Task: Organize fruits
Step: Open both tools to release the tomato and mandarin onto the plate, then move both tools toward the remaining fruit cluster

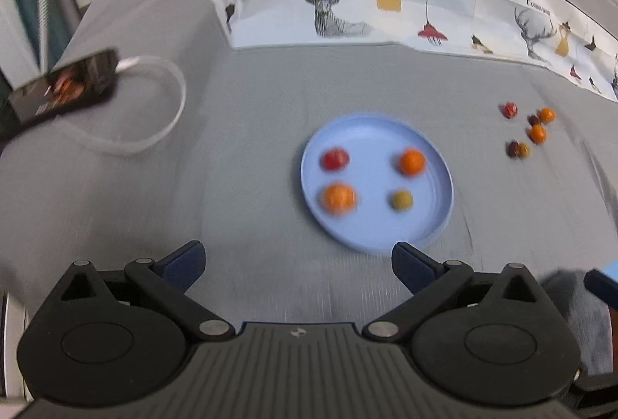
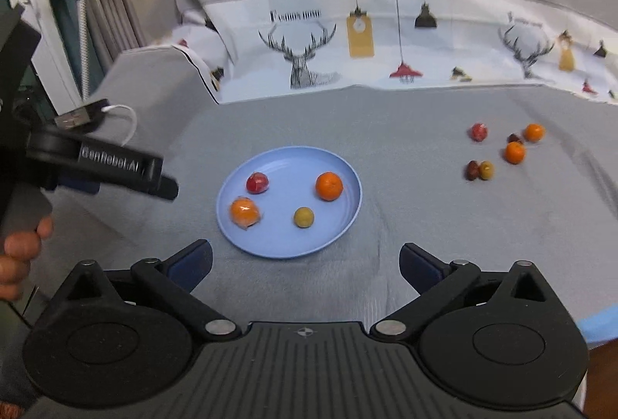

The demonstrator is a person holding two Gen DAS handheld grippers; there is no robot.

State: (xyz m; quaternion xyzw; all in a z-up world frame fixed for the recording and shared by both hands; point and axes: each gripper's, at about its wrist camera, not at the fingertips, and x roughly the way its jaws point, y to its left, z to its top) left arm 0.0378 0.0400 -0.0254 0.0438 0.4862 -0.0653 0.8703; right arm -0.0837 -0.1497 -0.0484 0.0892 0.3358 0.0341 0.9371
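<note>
Broadly, a grey cloth [image 2: 425, 210] covered the whole surface, with a printed band of deer and hanging lamps [image 2: 309, 59] along its far edge. A round blue plate [image 2: 287, 245] lay near the middle of the cloth, a little toward the near edge. Both grippers hung above the near edge with nothing between their fingers: the left gripper [image 1: 297, 266] had its jaws spread wide over bare cloth, its right fingertip [image 1: 409, 260] showing just in front of the plate's near rim, and the right gripper [image 2: 305, 266] likewise stood released and empty, its jaws wide apart below the plate. In the right wrist view the left gripper also appeared from the side at the left edge, held by a hand [image 2: 19, 252].

On the plate sat four fruits, well apart from one another: a red one [image 2: 257, 183] at the far left, a large orange [image 2: 329, 186] at the far right, another orange fruit [image 2: 244, 212] at the near left, and a small yellow-green one [image 2: 303, 217] at the near right. A loose cluster of six small fruits [image 2: 502, 152] lay on the cloth toward the far right corner, in red, orange, dark and greenish colours. A dark phone [image 1: 65, 86] with a white cable [image 1: 170, 98] rested at the far left.
</note>
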